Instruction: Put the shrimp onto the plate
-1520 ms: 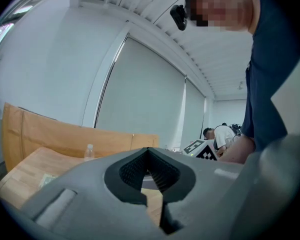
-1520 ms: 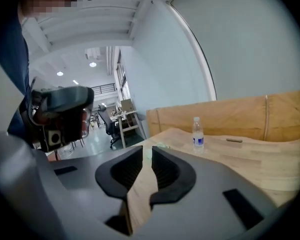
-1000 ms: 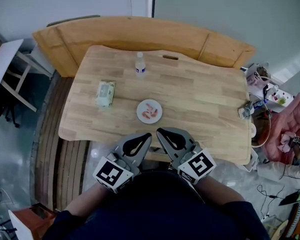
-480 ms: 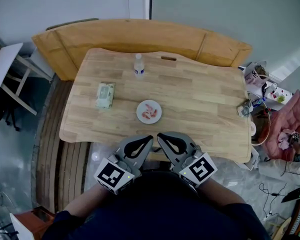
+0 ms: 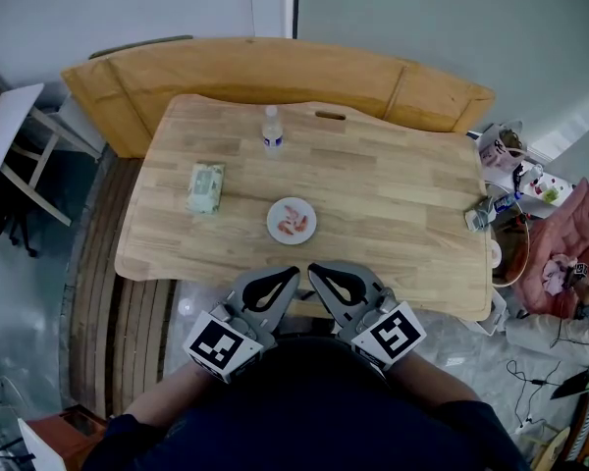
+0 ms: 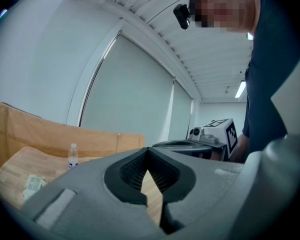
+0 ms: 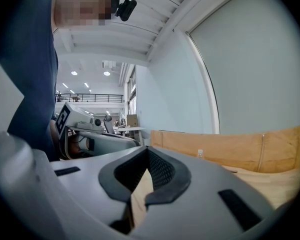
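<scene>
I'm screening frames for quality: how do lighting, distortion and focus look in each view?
Head view: evenly lit and sharp, no glare on the table. Left gripper view: fisheye, dark corners, left gripper close and slightly soft. Right gripper view: same vignette, right gripper soft too.

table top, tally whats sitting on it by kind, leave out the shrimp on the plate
plate: 1
water bottle: 1
green packet: 1
total: 3
</scene>
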`<state>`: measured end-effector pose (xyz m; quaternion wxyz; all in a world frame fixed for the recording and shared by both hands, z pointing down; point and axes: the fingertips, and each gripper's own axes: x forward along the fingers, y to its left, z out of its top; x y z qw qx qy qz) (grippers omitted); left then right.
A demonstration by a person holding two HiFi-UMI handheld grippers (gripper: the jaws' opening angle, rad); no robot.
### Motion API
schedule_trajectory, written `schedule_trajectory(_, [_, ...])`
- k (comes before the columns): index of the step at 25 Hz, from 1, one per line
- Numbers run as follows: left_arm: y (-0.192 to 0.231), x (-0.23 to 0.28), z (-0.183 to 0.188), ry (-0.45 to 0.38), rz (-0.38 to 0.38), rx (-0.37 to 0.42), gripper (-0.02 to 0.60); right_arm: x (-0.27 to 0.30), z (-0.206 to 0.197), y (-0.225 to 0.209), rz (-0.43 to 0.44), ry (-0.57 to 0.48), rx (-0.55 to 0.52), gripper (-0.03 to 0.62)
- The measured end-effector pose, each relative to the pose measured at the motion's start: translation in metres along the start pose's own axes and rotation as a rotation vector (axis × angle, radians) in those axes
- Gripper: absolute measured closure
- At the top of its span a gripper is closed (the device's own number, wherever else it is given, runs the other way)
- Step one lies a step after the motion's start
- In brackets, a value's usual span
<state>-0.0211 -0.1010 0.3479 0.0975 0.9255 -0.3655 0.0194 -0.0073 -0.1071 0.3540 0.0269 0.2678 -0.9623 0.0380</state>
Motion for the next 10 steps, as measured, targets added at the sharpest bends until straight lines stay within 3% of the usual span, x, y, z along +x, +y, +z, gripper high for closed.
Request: schedule_trajectory(10, [0.01,0.004,0.001,0.0,0.013,-0.018,0.577,0.011,0.001,-0.007,0.013,-0.002,0.008,0.585])
